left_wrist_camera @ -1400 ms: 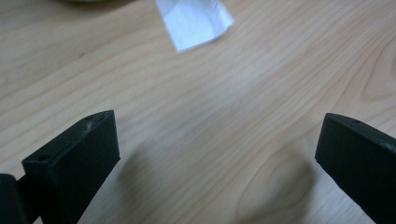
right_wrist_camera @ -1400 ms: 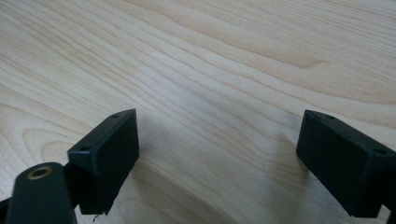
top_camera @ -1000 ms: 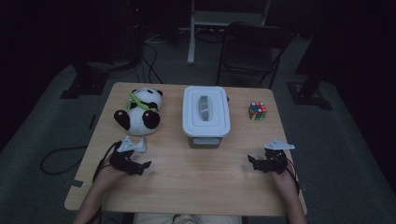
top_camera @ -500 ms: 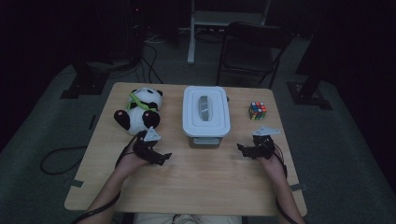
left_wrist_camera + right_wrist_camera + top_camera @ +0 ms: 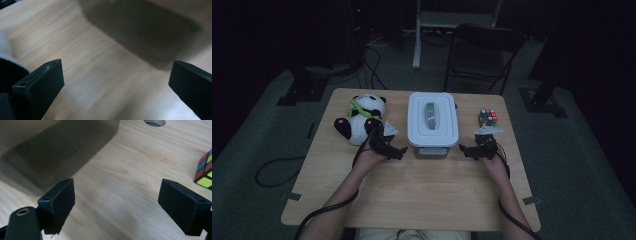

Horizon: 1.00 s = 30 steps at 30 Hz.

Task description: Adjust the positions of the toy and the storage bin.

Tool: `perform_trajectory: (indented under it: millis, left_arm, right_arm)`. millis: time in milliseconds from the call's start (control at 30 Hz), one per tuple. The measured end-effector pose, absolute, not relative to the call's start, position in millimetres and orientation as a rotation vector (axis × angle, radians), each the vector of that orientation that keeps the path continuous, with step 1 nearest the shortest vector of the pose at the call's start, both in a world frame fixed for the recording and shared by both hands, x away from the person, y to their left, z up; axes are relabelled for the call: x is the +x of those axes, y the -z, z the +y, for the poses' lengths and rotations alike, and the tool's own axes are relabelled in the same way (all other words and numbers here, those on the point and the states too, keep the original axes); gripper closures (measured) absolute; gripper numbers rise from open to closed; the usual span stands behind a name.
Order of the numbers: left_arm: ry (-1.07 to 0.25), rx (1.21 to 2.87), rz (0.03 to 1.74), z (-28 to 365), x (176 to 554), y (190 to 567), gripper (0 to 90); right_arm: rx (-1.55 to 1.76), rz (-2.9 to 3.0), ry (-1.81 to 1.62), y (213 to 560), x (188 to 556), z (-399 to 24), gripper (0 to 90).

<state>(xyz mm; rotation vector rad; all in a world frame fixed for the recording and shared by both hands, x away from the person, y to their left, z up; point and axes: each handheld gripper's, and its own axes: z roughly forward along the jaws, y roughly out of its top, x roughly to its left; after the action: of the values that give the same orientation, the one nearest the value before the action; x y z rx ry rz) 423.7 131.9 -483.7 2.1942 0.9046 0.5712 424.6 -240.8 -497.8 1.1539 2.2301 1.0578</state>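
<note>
**Two open tools flanking the lidded box**

The white lidded box [image 5: 433,122] is sitting in the upper middle of the high view, on the bench [image 5: 412,195], with a plush panda [image 5: 361,118] to its left and a colour cube [image 5: 488,117] to its right. The left tool [image 5: 398,151] is hovering at the box's lower-left corner and the right tool [image 5: 466,150] at its lower-right corner, both near the box but not touching it. In the left gripper view the jaws are standing wide apart with bare bench between them and the box's grey translucent wall [image 5: 150,32] in the upper right; in the right gripper view the jaws are likewise spread, the wall [image 5: 60,147] lying upper left.

The box is looking like stiff, smooth plastic, probably light and somewhat slippery, so a hold under the lid's rim or on the side latches seems safest. Both forearms are reaching in from the bottom edge, angling inward, wrists low over the bench.
</note>
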Motion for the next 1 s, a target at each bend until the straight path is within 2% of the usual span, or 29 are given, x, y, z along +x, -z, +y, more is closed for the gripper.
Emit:
perform_trajectory:
  millis: [33, 233, 300, 400, 833, 1000]
  left_arm:
    - [-0.59, 2.195, 0.924, 129.4, 426.4, 483.9, 4.9]
    - [-0.605, 2.137, 1.034, 119.7, 440.1, 480.9, 4.8]
    - [-0.704, 2.141, 1.087, 115.5, 446.3, 483.2, 4.8]
    - [-0.758, 2.124, 1.122, 116.2, 451.3, 485.1, 4.8]
    - [-0.816, 2.083, 1.201, 112.9, 471.7, 486.9, 4.8]
    - [-0.798, 2.049, 1.226, 110.2, 477.6, 485.8, 4.2]
  right_arm:
    - [1.151, 2.227, -1.056, 498.2, 426.5, -239.8, 13.6]
    - [1.177, 2.207, -1.089, 500.2, 438.7, -236.2, 13.7]
    - [1.182, 2.201, -1.094, 500.0, 442.9, -235.2, 13.6]
    - [1.19, 2.187, -1.107, 498.2, 448.0, -234.0, 13.7]
    - [1.257, 2.165, -1.155, 501.2, 465.1, -227.9, 13.9]
    - [1.299, 2.133, -1.205, 499.8, 468.7, -228.2, 13.9]
